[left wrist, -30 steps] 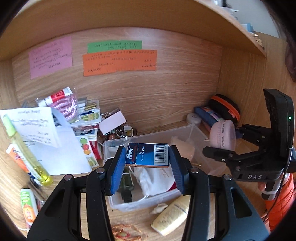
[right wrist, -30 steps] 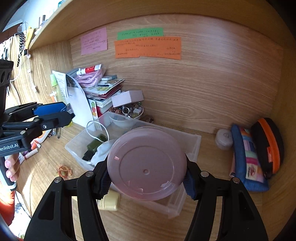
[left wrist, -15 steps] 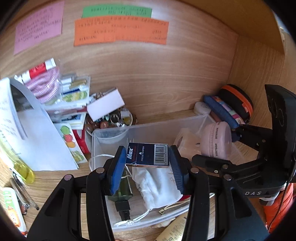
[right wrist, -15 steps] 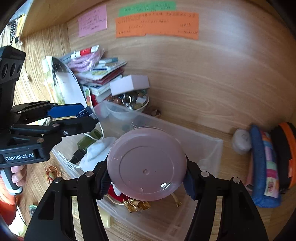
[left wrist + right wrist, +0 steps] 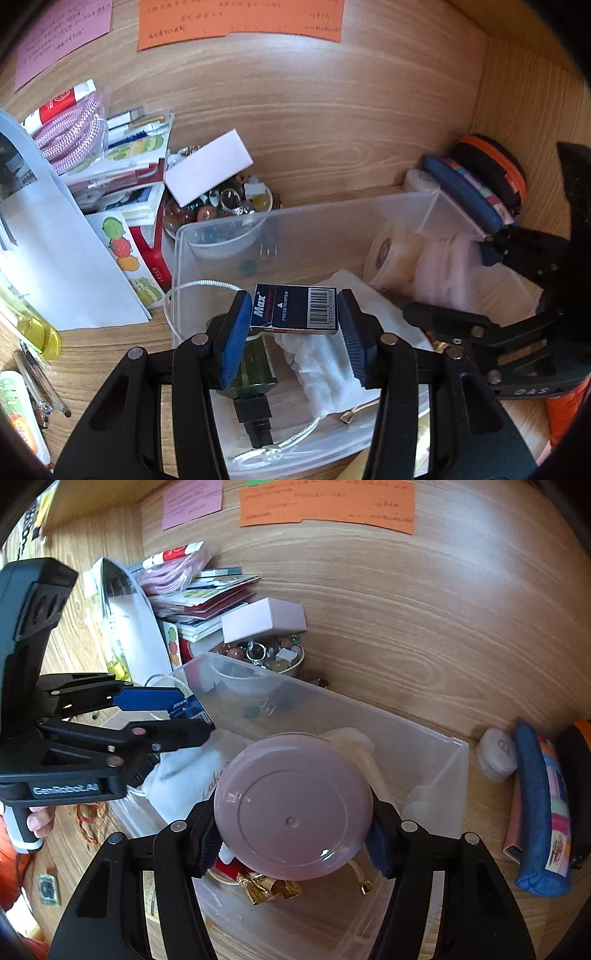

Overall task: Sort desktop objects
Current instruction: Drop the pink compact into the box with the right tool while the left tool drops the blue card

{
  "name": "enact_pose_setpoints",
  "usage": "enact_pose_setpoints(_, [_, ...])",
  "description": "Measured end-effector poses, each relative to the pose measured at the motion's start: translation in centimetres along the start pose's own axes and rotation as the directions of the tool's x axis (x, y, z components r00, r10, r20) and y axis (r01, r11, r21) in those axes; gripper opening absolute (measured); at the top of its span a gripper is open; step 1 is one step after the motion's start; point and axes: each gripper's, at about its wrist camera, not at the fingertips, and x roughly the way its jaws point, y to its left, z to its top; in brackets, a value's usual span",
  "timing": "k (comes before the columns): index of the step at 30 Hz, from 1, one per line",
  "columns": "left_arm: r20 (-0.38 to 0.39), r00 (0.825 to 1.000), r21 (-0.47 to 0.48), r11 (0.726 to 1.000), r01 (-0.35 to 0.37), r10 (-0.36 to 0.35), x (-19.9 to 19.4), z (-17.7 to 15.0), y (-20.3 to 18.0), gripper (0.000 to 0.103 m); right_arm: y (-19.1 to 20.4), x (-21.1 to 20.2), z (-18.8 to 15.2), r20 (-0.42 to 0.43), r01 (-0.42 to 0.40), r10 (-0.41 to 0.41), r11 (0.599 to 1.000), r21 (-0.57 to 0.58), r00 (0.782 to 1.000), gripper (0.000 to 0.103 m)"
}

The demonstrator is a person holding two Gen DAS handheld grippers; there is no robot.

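- Clear bin [image 5: 424, 206] is already crowded; you risk crushing the white pouch [image 5: 325, 354].
- Right claw [image 5: 295, 836] clamps the pink round case [image 5: 293, 806] over the bin; it could roll on release.
- Left claw [image 5: 293, 326] pinches the staple box [image 5: 295, 309] above the bin; it could slip.

You get bright, soft daylight in both views. The round lens bends the wooden back wall [image 5: 443, 627] and leaves dark corners. The pink jar [image 5: 447, 273] looks smeared in your left view. A small shine sits on its lid [image 5: 328, 853].
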Motion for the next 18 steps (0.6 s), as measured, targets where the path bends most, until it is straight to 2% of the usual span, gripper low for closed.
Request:
enact_pose_setpoints(9, [-0.018, 1.000, 0.011, 1.000, -0.021, 0.021, 0.47, -0.53, -0.07, 0.047, 0.75, 0.18, -0.36, -0.002, 0.004, -0.004, 1.000, -0.031, 1.000, 0.062])
enact_pose_setpoints(13, [-0.018, 1.000, 0.004, 1.000, -0.020, 0.020, 0.40, -0.59, 0.07, 0.049, 0.53, 0.12, -0.40, -0.006, 0.019, -0.019, 0.999, -0.027, 1.000, 0.071])
enact_pose_setpoints(15, [-0.014, 1.000, -0.005, 1.000, -0.019, 0.019, 0.32, -0.58, 0.25, 0.057, 0.32, -0.03, -0.36, -0.001, 0.035, -0.035, 0.999, -0.027, 0.999, 0.075])
enact_pose_setpoints(16, [-0.011, 1.000, -0.007, 1.000, -0.022, 0.022, 0.33, -0.54, 0.25, 0.059, 0.19, -0.16, -0.31, 0.006, 0.043, -0.043, 0.999, -0.024, 0.999, 0.079])
enact_pose_setpoints(18, [-0.006, 1.000, -0.011, 1.000, -0.024, 0.024, 0.23, -0.53, 0.33, 0.064, -0.03, -0.42, -0.22, 0.019, 0.040, -0.040, 0.999, -0.014, 0.999, 0.081])
